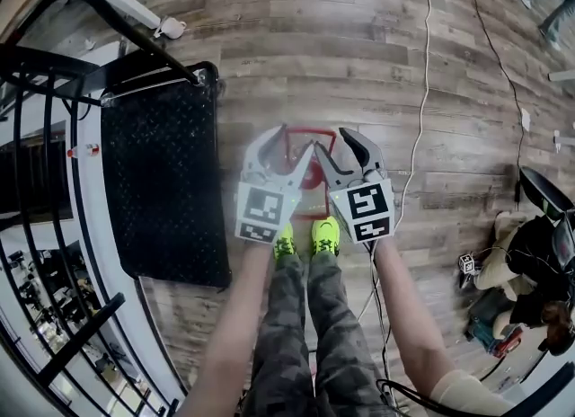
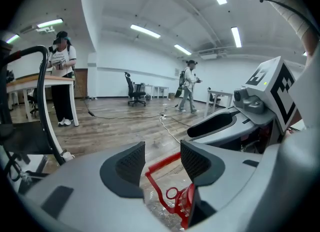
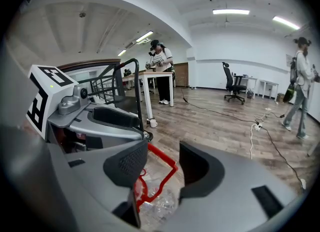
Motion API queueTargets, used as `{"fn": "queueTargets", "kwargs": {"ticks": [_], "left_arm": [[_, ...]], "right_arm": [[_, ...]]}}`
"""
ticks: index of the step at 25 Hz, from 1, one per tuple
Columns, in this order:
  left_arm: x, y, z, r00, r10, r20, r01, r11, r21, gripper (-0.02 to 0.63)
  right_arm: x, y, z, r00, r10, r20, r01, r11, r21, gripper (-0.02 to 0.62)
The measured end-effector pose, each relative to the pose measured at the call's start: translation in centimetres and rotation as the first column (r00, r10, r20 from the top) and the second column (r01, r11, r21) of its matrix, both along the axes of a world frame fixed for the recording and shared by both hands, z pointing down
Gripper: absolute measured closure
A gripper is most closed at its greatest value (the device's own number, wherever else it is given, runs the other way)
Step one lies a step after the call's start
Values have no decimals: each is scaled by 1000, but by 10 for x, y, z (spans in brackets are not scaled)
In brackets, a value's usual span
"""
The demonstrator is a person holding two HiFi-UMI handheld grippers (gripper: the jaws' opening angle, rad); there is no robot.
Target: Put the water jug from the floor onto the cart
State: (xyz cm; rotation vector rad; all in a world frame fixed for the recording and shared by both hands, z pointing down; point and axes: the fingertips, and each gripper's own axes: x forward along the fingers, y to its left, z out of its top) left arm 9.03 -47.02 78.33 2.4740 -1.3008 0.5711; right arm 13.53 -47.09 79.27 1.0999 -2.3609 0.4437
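We are at the reach step. The water jug (image 1: 312, 171) stands on the floor at twelve o'clock from our shoes (image 1: 308, 237), its red handle (image 2: 163, 163) raised. The left gripper (image 1: 296, 140) and right gripper (image 1: 330, 140) hang over it side by side, both with jaws wide apart and gripping nothing (the handle bar shows in each gap, untouched). The cart (image 1: 162, 181) sits at nine o'clock of the jug. Next, we judge, both grippers must settle around the handle bar and clamp firmly, as the jug may be heavy, then lift toward nine o'clock.
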Motion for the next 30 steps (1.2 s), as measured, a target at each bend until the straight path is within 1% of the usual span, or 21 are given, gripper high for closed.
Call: {"fn": "queueTargets", "kwargs": {"ticks": [3, 7, 13, 18, 20, 24, 27, 30], "left_arm": [[-2, -4, 14, 1000, 4, 18, -4, 1000, -12, 391], [-3, -6, 33, 999, 29, 39, -27, 998, -56, 368], [-7, -13, 56, 998, 29, 47, -24, 994, -103, 368], [-8, -10, 79, 995, 59, 76, -45, 985, -164, 367], [-9, -11, 82, 996, 50, 73, -38, 985, -168, 367], [-8, -15, 88, 995, 59, 77, -45, 984, -172, 367], [-7, -20, 93, 996, 58, 72, -44, 983, -180, 367], [-5, -25, 97, 997, 53, 64, -42, 984, -172, 368]], "right_arm": [[0, -3, 13, 1000, 6, -7, -6, 1000, -13, 411], [0, -2, 30, 1000, 0, -31, -1, 999, -35, 410], [-2, -7, 49, 999, -1, -35, -2, 997, -72, 410], [-7, -12, 59, 999, -8, -42, 5, 997, -82, 410], [-8, -14, 62, 999, -7, -51, 2, 996, -87, 410], [-3, -16, 75, 995, -1, -103, -10, 994, -107, 410], [-1, -15, 85, 996, 22, -90, -34, 990, -138, 410], [0, -19, 90, 995, 38, -89, -50, 990, -134, 411]]}}
